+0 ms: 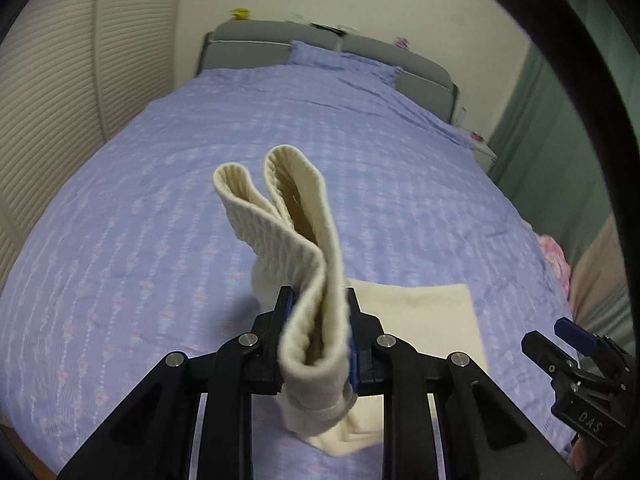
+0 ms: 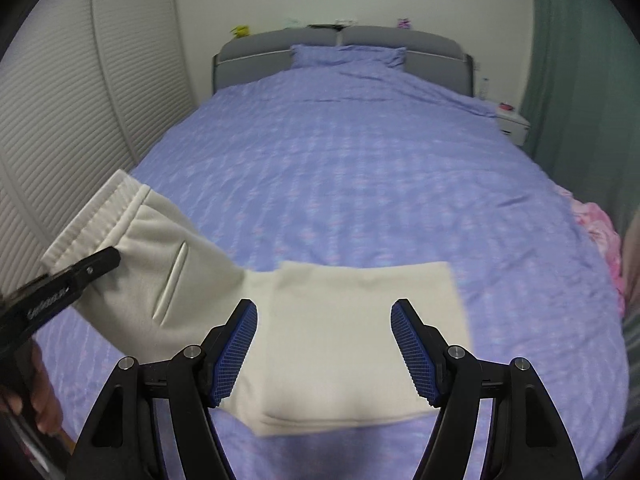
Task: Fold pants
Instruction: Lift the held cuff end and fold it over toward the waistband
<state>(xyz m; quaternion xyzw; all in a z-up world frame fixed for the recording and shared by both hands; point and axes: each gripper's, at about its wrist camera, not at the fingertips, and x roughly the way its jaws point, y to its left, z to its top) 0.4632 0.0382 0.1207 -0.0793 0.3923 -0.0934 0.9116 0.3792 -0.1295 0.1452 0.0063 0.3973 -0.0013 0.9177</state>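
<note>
- Clamped tight, your left gripper [image 1: 318,332] has the waistband [image 1: 276,208] of the cream pants [image 2: 344,344] bunched between its blue pads, the ribbed band standing up in two loops ahead of the fingers.
- Your right gripper [image 2: 324,356] hangs with its jaws wide apart and nothing between them, just above the flat part of the garment.
- That flat part lies as a neat rectangle on the purple bedspread [image 2: 360,168], near the foot of the bed; the waist end with the pocket slit [image 2: 170,284] rises off it toward your left side, lifted clear of the cover.
- You look to be mid-fold: the legs seem already doubled over and laid down, and the waist end is the section yet to be brought across.
- Next, I judge, you carry the held waistband over the flat rectangle and lower it so the edges line up, then let go.
- Use the free right gripper to pin or smooth the lower layer, since soft knit like this will likely drag and skew as the top end travels.
</note>
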